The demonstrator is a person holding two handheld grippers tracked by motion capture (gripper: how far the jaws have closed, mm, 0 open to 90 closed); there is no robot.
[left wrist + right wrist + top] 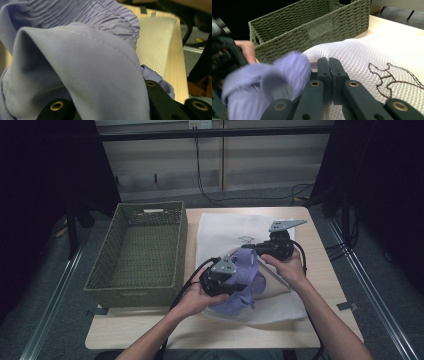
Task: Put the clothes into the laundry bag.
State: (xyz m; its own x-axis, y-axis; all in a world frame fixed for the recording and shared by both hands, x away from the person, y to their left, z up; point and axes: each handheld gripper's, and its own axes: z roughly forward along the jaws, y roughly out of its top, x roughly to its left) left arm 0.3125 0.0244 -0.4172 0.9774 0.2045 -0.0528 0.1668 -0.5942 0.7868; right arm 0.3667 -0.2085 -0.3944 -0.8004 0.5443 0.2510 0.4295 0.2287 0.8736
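Lilac cloth garment (246,270), soft and limp, hangs beside the white mesh bag (235,227); left hand-held gripper (220,279) pinches its hem, right hand-held gripper (260,249) clamps the bag's edge. Best held by the elastic waistband.

High view: dim overall, the surroundings at both sides falling into near black; soft overhead light is reaching the table (325,270) and the pale mesh bag (225,227), giving faint, diffuse shadows and no glare. Detail is coming out soft and slightly grainy.

Left gripper view: the lilac garment (82,67) is sitting very close to the lens, evenly lit, its near folds going soft while the stitching is staying legible.

Right gripper view: the lilac garment is smearing with motion blur at lower left; the woven basket (312,27) is staying sharp, its background going black.
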